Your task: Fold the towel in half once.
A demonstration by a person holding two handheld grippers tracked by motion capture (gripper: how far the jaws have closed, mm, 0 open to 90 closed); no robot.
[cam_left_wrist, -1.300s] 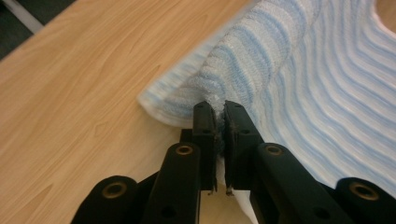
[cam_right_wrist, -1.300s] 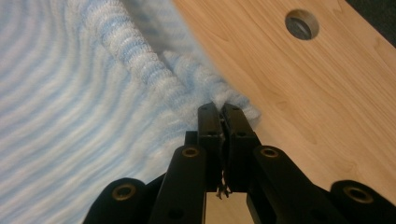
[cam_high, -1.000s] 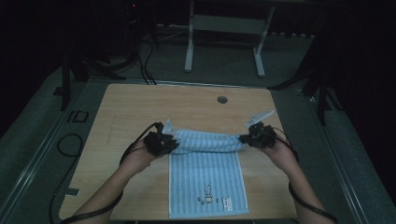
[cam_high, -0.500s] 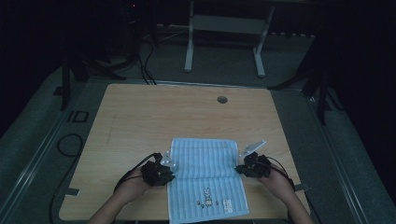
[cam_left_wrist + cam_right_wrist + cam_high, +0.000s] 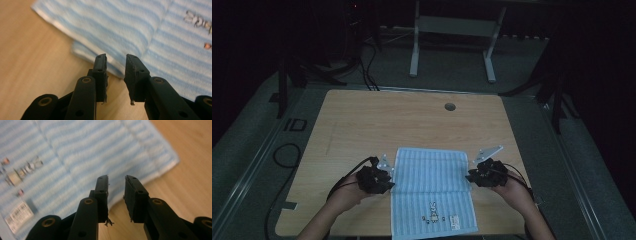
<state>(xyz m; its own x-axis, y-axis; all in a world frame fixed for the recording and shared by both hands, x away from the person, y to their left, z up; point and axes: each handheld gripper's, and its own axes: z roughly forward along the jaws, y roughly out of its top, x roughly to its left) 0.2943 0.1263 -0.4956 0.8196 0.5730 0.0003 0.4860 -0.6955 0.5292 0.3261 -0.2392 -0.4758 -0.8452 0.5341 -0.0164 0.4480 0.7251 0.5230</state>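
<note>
A light blue striped towel [image 5: 432, 185] lies folded on the wooden table [image 5: 412, 125], its doubled far part over the near part, which carries a small rabbit print. My left gripper [image 5: 390, 175] sits at the towel's left edge and my right gripper [image 5: 472, 176] at its right edge, each held in a hand. Both have just been opening. In the left gripper view the left gripper [image 5: 115, 58] shows a bare gap, with the towel [image 5: 155, 37] just beyond the tips. The right gripper [image 5: 116, 180] likewise holds nothing, above the towel's [image 5: 82, 152] edge.
A round cable hole [image 5: 450, 106] sits near the table's far edge. Bare wood spreads beyond the towel and on both sides. A white stand's legs [image 5: 414, 60] and dark cables [image 5: 367, 60] lie on the floor past the table. The towel overhangs the near edge.
Both grippers carried the towel's bunched far edge toward the person and laid it flat over the near part. Their jaws have parted from the cloth.
</note>
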